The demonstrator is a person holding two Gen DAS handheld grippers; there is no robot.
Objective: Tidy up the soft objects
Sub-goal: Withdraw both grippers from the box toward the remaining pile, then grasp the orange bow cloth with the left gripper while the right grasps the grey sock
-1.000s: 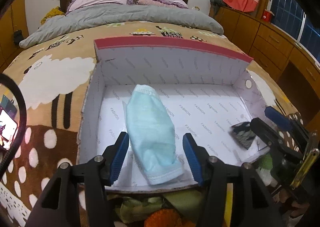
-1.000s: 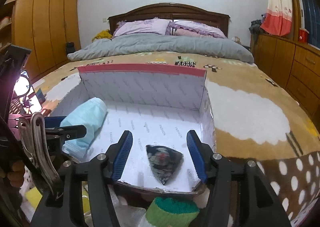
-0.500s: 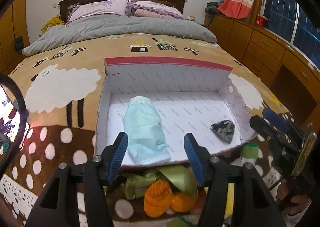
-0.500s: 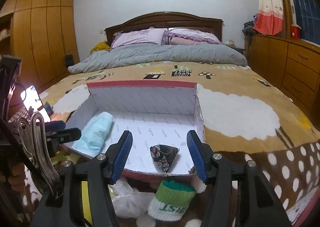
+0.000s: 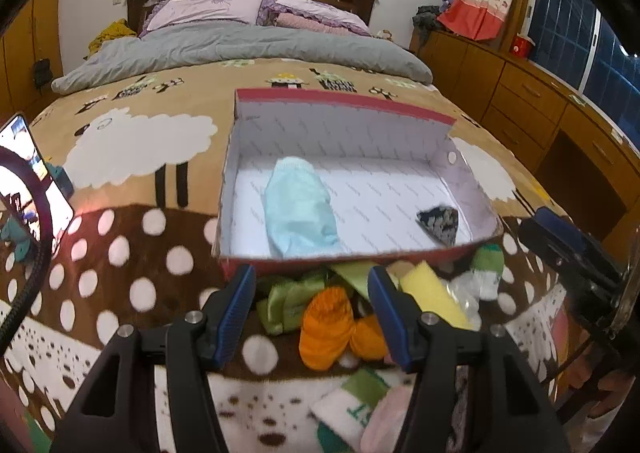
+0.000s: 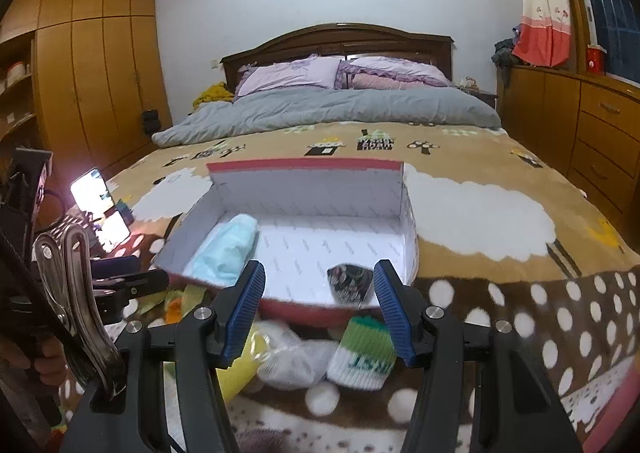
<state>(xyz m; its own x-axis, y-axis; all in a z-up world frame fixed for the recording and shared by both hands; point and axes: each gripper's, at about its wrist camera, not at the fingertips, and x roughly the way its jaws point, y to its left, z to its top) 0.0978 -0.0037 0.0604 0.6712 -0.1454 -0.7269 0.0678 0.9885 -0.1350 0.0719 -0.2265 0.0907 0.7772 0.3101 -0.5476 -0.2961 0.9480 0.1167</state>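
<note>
Cardboard box is sitting open in the middle of the left wrist frame, its tall back wall serving as a stop so that whatever is dropped in stays put. Inside it, a pale blue sock is lying at center left and a small dark patterned piece is lying toward the right corner, well apart, probably to leave room between them for more.

Loose items are waiting in a pile just below the box's near rim: an orange sock, green cloth, a yellow sponge and a green-and-white sock.

Both tools are hovering over that pile, likely choosing the next pick. The left gripper is standing spread with nothing between its blue pads, framing the orange sock. The right gripper is likewise spread wide and gripping nothing, above the green-and-white sock; motion blur is making the clear plastic beside it hard to identify.
</note>
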